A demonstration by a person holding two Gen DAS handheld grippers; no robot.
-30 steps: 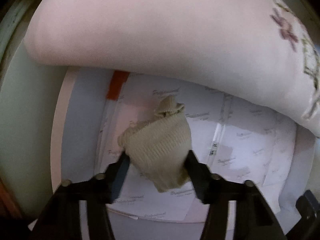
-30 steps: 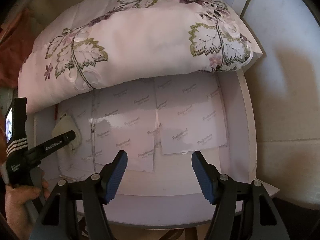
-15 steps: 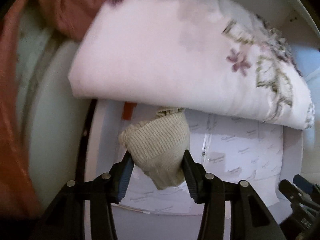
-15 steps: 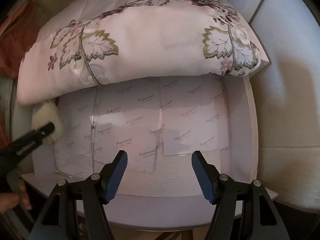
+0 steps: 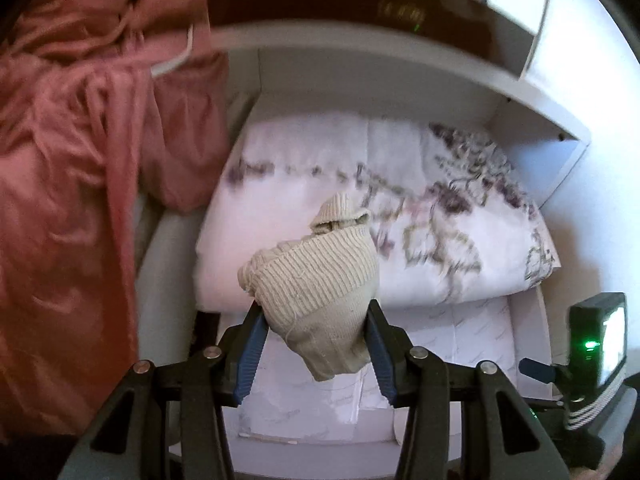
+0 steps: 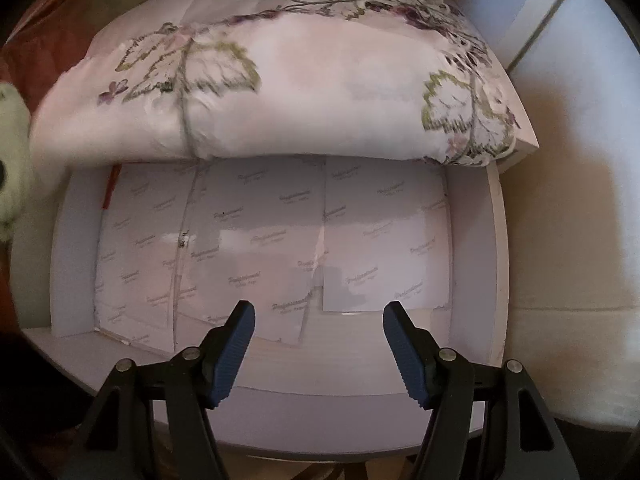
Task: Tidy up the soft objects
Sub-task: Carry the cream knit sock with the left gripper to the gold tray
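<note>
So far, 1 soft item is in hand and none of the smaller ones looks put away yet. At 9 o'clock in the left wrist view hangs a pink-red satin drape point(image 5: 76, 184), close against the shelf side. The left gripper point(image 5: 314, 350) has its 2 blue pads pressed on a beige ribbed knit sock bundle point(image 5: 316, 292), squeezing it at mid-width, and holds it clear of the surface in front of a white floral-printed pillow point(image 5: 400, 220). That pillow lies across the back of a white shelf compartment point(image 5: 560, 128) lined with printed white paper sheets point(image 6: 260, 248); I judge it already stored, with the bundle's placing left to do.

In the right wrist view the bundle shows only as a pale blur at 9 o'clock. The right gripper point(image 6: 318, 354) hangs above the front edge with its jaws apart and nothing between them.

Open room: the paper in front of the pillow is bare from 8 to 4 o'clock. Limits are the pillow's overhanging front edge at 12, the side walls at 9 and 3, and a shelf board overhead, so the likely way in is low and from the front.
</note>
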